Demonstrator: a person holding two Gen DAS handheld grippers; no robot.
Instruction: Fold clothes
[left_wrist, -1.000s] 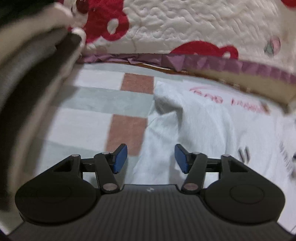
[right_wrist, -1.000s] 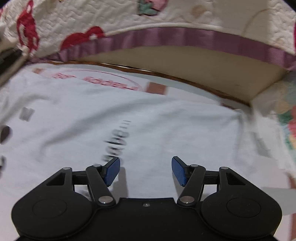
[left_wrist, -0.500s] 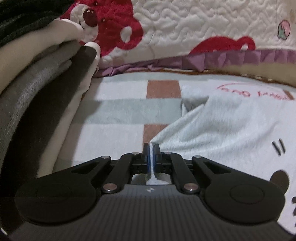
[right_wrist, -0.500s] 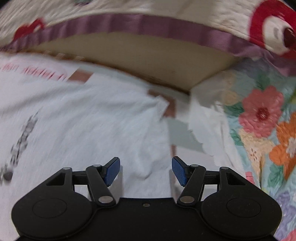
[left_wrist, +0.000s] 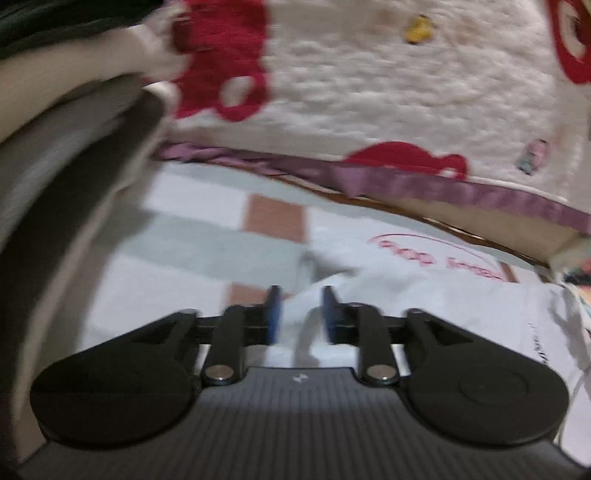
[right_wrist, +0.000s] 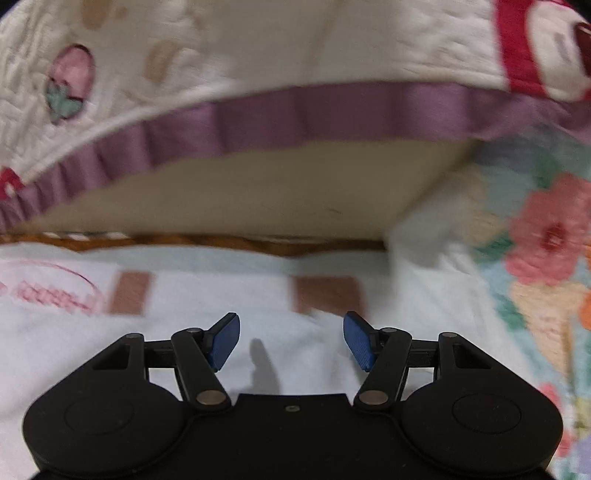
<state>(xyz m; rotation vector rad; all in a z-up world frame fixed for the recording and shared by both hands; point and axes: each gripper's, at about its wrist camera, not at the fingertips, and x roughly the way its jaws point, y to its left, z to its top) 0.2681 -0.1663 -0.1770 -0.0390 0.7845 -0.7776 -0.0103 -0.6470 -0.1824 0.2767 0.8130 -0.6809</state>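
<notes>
In the left wrist view, the left claw (left_wrist: 298, 310) stands a little apart, with a raised edge of the white T-shirt (left_wrist: 424, 295) between its pads. The shirt lies on a checked blanket (left_wrist: 207, 240), below a quilt with purple trim (left_wrist: 369, 92). A blurred pile of folded clothes (left_wrist: 55, 166) blocks the side.

In the right wrist view, the right claw (right_wrist: 291, 339) is wide apart over the T-shirt (right_wrist: 74, 350), holding nothing. A floral cloth (right_wrist: 535, 258) lies beside it; the red print is unreadable.

A checked sheet (left_wrist: 192, 236) in white, pale green and brown squares covers the surface. Behind it hangs a cream quilt (left_wrist: 388, 85) with red figures and a purple ruffle (right_wrist: 295, 110), above a beige panel (right_wrist: 258, 192). A floral cloth (right_wrist: 546, 251) lies at the right edge of the right view.
</notes>
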